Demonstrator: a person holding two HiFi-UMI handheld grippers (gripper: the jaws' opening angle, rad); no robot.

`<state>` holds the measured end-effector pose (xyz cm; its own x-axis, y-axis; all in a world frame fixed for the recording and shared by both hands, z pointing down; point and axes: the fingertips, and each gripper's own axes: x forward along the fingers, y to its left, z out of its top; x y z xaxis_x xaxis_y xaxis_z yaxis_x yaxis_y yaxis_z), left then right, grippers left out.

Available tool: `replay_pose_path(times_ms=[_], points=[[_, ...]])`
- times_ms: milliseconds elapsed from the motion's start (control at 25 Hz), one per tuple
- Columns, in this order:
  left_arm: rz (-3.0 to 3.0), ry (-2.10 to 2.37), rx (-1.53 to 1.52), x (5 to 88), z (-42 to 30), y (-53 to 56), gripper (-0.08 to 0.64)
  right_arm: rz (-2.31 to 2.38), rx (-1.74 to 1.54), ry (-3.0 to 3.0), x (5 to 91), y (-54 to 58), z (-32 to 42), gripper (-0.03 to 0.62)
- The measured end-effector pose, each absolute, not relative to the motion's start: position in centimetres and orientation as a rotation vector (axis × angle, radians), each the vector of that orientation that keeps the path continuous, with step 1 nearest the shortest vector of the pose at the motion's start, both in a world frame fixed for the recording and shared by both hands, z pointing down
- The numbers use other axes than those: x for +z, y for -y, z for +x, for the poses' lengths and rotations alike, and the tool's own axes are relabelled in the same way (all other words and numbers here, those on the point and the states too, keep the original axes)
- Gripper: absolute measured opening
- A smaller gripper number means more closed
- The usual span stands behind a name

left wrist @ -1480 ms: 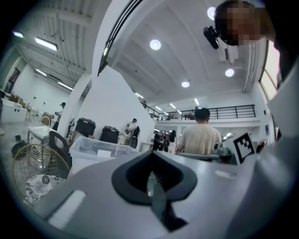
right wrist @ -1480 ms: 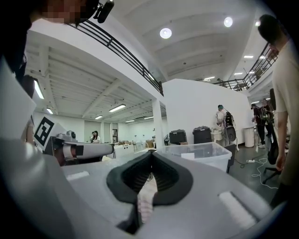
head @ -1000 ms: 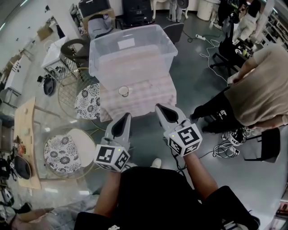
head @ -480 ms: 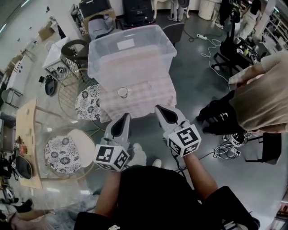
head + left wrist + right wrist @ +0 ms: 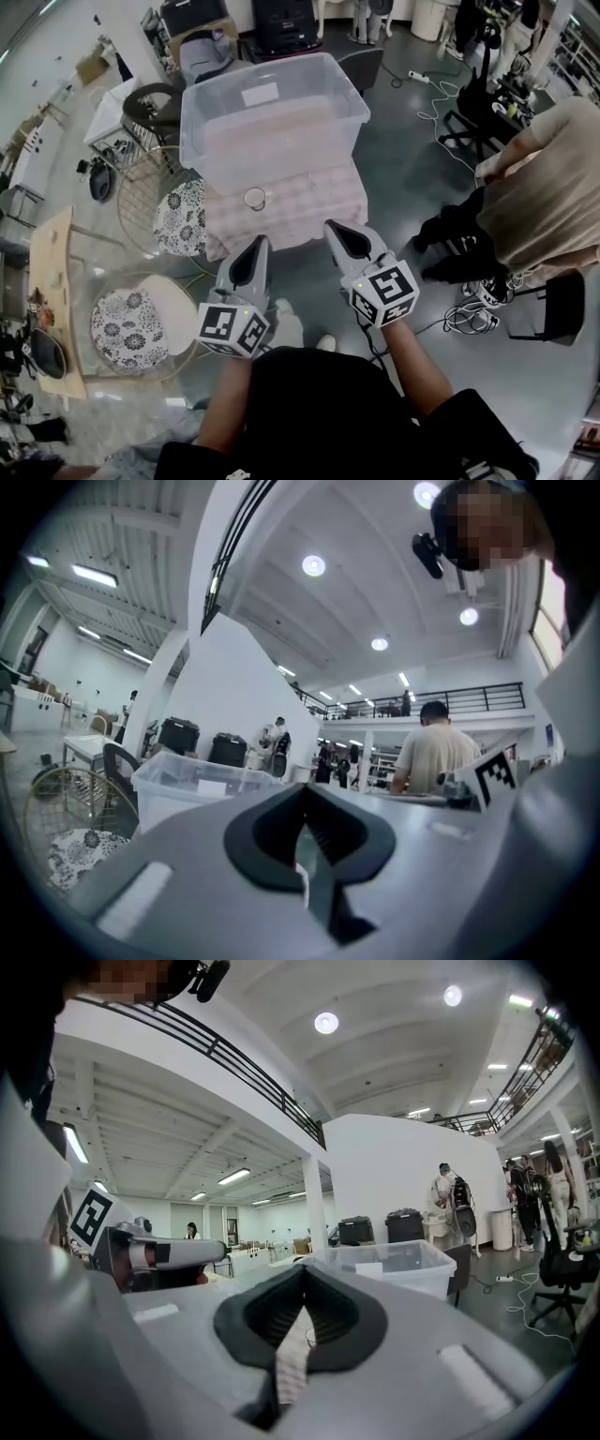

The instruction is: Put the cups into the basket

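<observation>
Grippers both stand pinched shut with nothing between their jaws: the left gripper (image 5: 262, 242) and the right gripper (image 5: 331, 226) are held level, side by side. Just ahead of the left gripper's tips a clear cup (image 5: 255, 196) stands upright on the checked tablecloth (image 5: 319, 202). Beyond the cup, farther from both grippers, stands the clear plastic basket (image 5: 281, 150).

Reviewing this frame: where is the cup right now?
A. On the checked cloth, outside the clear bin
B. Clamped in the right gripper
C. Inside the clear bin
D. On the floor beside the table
A: in the head view the cup stands on the checked cloth, on the near side of the clear bin and outside its walls.
</observation>
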<state>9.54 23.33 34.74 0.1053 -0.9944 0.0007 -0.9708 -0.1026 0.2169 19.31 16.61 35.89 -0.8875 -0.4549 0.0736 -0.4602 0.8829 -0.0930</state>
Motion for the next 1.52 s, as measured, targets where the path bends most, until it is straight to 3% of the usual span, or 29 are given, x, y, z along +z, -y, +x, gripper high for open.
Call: replay_pose_path(times_ms=[1520], points=[[2.205,1.869,-0.216,36.7,-3.6,-12.9,0.006,0.774,0.181,2.927,36.6,-6.2,6.1,0.003]])
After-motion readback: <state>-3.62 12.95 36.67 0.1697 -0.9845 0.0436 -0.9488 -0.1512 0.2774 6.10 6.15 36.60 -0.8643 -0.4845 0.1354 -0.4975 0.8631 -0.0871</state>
